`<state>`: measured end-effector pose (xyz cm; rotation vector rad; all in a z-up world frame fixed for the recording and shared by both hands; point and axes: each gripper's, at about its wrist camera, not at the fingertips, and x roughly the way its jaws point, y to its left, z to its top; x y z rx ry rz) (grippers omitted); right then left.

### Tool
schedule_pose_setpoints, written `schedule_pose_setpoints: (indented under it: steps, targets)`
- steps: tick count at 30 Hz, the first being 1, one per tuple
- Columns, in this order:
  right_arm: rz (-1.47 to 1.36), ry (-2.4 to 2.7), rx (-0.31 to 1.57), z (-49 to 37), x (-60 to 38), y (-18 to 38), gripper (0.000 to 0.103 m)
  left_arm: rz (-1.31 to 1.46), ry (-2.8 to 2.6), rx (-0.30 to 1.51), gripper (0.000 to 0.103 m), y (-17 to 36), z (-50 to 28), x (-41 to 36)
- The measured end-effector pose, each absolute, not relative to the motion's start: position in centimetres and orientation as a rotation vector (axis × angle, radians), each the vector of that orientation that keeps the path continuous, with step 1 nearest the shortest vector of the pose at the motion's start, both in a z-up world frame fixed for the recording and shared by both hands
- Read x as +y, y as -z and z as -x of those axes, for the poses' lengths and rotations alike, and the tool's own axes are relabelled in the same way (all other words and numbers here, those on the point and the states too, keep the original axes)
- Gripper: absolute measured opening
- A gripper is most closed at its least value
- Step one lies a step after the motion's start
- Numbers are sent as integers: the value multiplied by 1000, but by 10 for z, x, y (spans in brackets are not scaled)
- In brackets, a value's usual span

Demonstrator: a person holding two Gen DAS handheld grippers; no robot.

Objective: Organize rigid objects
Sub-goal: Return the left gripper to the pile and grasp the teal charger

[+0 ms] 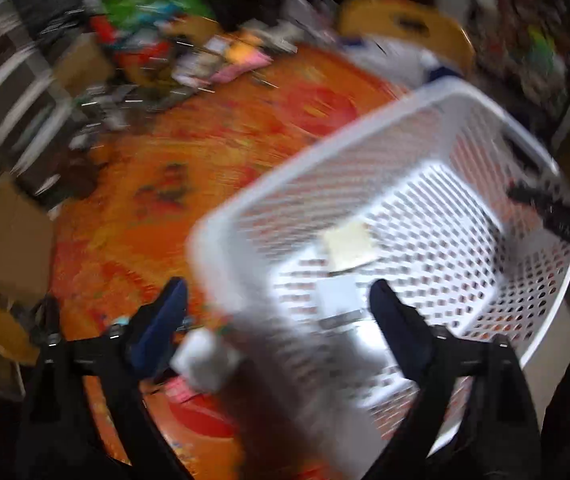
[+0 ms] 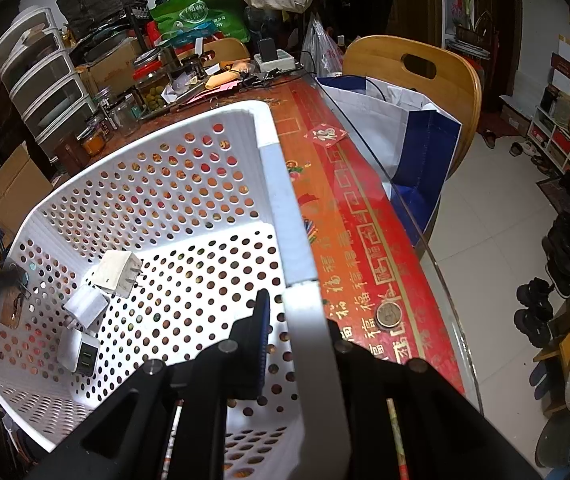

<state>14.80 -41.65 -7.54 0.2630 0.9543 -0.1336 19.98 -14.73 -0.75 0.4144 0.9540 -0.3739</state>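
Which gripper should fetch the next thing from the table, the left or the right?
Left, probably. The left gripper is open and holds nothing, so it is free to go. The right gripper is shut on the basket rim and seems to steady it; three chargers already lie inside.

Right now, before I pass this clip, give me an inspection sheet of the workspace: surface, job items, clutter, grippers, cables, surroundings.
Surface: table with a red and gold printed cover under a clear sheet.
Job's things: white perforated basket on the table; three white chargers lie inside near one wall.
Clutter: jars, boxes and a green bag at the far end; a coin beside the basket.
Grippers: left gripper open over the basket's corner, blurred; right gripper shut on the basket's rim.
Cables: dark leads by a power strip.
Surroundings: wooden chair, blue-white bag, shoes on the tiled floor.
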Motion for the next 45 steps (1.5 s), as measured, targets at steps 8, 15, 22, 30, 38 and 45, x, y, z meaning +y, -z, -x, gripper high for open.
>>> schedule_pose_setpoints:
  steps: [8,15,22,30,38,45]
  targets:
    - [-257,138,960,-150,-415,75,14,-155,90,1059,103,61,-253,30]
    - [-254,150,965,-149,-415,76,14,34,60,1141,102,124,-290,84]
    - [-250,156,966,-149,-416,76,14,31,14,1154,102,144,-309,90]
    - [-248,153,965,-149,-416,75,14,17,-25,1163,102,159,-321,89]
    - [-248,153,965,-149,-416,75,14,61,-15,1153,82,160,-322,86]
    - [-245,152,968,-149,-415,75,14,63,-33,1140,39,155,-329,81]
